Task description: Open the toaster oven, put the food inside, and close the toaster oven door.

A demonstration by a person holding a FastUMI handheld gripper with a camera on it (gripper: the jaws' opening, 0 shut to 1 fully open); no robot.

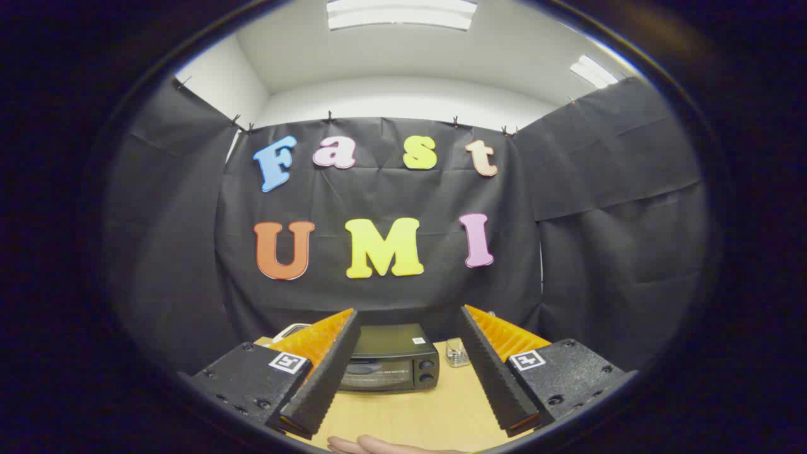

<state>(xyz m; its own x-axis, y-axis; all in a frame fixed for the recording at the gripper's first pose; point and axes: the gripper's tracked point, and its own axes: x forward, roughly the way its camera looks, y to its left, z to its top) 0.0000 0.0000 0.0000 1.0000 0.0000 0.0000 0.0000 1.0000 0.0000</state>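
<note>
A white plate's rim [291, 330] peeks out to the left of the toaster oven [392, 357], mostly hidden behind the left finger [323, 372] of the handheld gripper [403, 362], so whatever it carries cannot be made out. The toaster oven, a dark countertop unit, sits on a pale wooden table [410, 413] near the black cloth wall [378, 296] of the booth, its glass door upright and shut, with two round knobs stacked on the right side of its front. The oven appears between the gripper's two fingers and beyond their tips, well apart from both. The gripper's fingers stand spread wide with nothing between them but bare table and the oven farther off; neither finger touches anything. Just to the right of the toaster oven, a small shiny metal container [458, 353] stands on the table, partly covered by the right finger [498, 372]. Nearer than the oven, at the close edge of the table and under the gap between the fingers, part of a person's hand [378, 446] rests low on the wood. Above the cloth wall, a white ceiling carries lit panel lights [401, 14].
</note>
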